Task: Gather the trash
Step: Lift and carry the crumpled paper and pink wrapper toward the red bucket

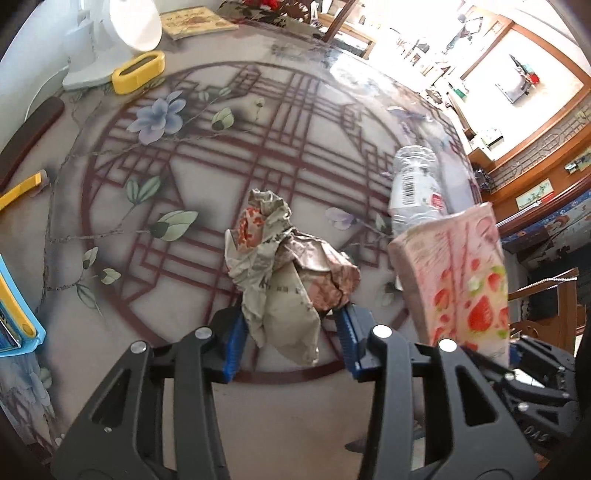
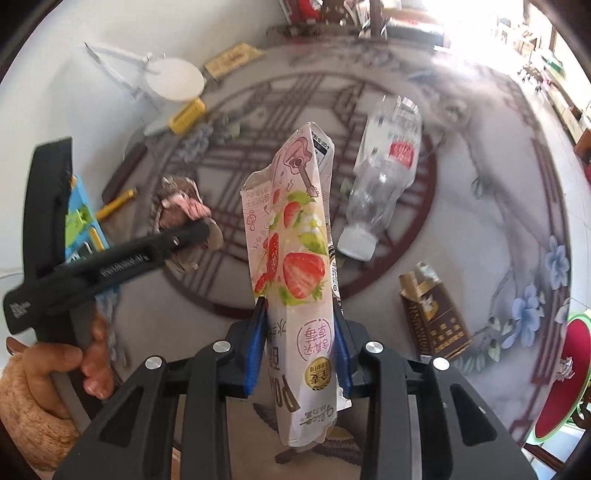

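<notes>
My left gripper [image 1: 291, 328] is shut on a crumpled wad of paper wrappers [image 1: 284, 258], held above the patterned table. The wad also shows in the right wrist view [image 2: 181, 210], behind the left gripper's black body. My right gripper [image 2: 299, 339] is shut on a pink strawberry snack box [image 2: 291, 251], held upright above the table. The box also shows at the right of the left wrist view [image 1: 461, 280]. An empty clear plastic bottle [image 2: 380, 177] with a white cap lies on the table beyond the box. It also shows in the left wrist view [image 1: 413, 184].
A brown cigarette carton [image 2: 432, 317] lies on the table at the right. A white fan [image 1: 110, 40], a yellow case [image 1: 138, 72] and a book [image 1: 197, 22] stand at the far left. A blue tray [image 1: 18, 325] sits at the left edge. A red round seat [image 2: 565, 373] is at the right.
</notes>
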A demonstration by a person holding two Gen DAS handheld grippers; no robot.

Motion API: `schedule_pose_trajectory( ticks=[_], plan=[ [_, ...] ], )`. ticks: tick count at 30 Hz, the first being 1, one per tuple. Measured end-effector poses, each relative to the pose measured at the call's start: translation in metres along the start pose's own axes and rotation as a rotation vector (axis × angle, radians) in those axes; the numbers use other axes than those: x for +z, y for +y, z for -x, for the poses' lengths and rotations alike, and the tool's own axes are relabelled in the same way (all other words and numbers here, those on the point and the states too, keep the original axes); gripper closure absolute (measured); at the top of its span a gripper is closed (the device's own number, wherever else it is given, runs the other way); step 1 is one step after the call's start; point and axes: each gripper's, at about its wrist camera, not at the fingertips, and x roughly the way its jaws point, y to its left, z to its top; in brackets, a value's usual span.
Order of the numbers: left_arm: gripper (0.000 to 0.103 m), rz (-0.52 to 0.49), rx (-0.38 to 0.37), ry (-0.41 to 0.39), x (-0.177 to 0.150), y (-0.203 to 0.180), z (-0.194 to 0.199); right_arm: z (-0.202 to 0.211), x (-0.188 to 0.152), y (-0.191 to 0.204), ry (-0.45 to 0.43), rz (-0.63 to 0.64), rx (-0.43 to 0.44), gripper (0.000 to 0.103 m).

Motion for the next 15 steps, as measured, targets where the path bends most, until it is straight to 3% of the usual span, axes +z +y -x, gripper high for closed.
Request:
schedule_pose_trajectory(
  ticks=[8,15],
  plan=[
    [0.061,-0.101,-0.031,-0.049,0.0,-0.044,0.017,0.039,-0.011,-0.024,-0.103,-0.095,-0.017,0.071],
    [0.061,-0.203,-0.076,-0.046,-0.002,-0.088,0.019,0.066,-0.028,-0.058,-0.16,-0.212,-0.042,0.071]
  ],
)
